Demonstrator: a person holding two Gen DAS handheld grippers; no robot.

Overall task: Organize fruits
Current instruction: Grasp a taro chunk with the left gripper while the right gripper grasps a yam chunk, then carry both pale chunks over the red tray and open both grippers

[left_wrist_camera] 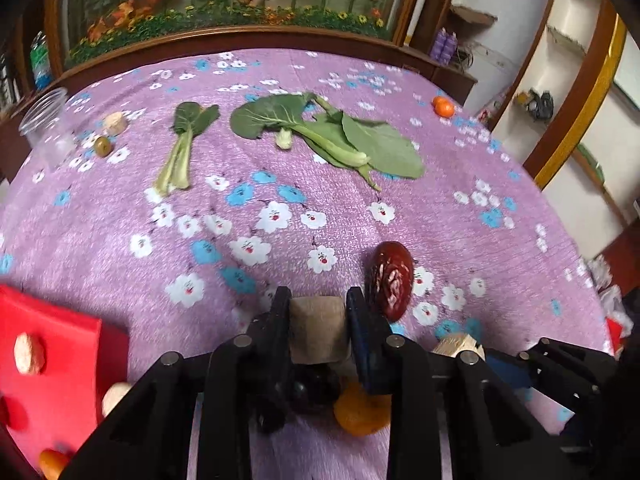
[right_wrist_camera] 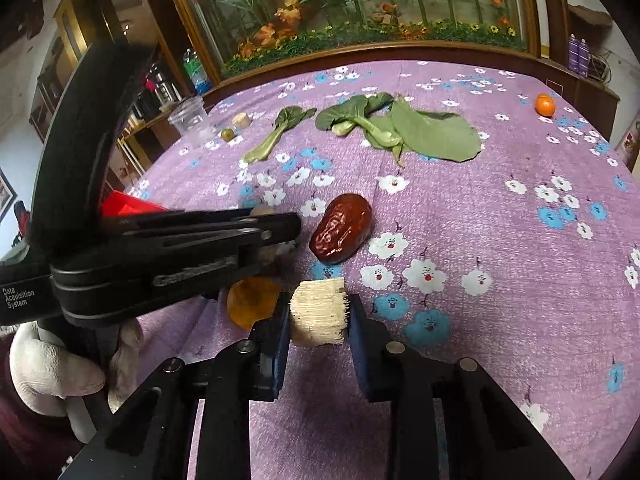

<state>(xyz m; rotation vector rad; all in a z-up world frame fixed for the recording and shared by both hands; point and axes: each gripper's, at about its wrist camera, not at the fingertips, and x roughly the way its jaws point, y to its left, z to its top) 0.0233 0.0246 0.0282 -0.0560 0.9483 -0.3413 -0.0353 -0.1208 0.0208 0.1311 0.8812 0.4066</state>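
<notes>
A wrinkled dark-red jujube [right_wrist_camera: 341, 229] lies on its side mid-cloth. Just nearer, a pale fibrous sugarcane chunk [right_wrist_camera: 319, 311] sits between the right gripper's [right_wrist_camera: 319, 322] pads. A smooth tan chunk [left_wrist_camera: 317, 330] is clamped in the left gripper [left_wrist_camera: 318, 320], above an orange fruit piece [left_wrist_camera: 362, 410]. A tangerine [right_wrist_camera: 545, 105] rests far right; a small green fruit [right_wrist_camera: 227, 134] far left.

A room in a home. A table is covered with a purple flowered cloth [left_wrist_camera: 360, 216], and behind it stands a large wood-framed panel [right_wrist_camera: 360, 4] of artificial plants and orange flowers. Wooden cabinets [right_wrist_camera: 72, 40] stand at one side and white wall shelves [left_wrist_camera: 560, 80] with small household items at the other. Leafy greens [left_wrist_camera: 332, 132], a dried red date [right_wrist_camera: 340, 228], a small orange [right_wrist_camera: 545, 105] and a clear plastic cup [left_wrist_camera: 46, 128] lie on the cloth.
</notes>
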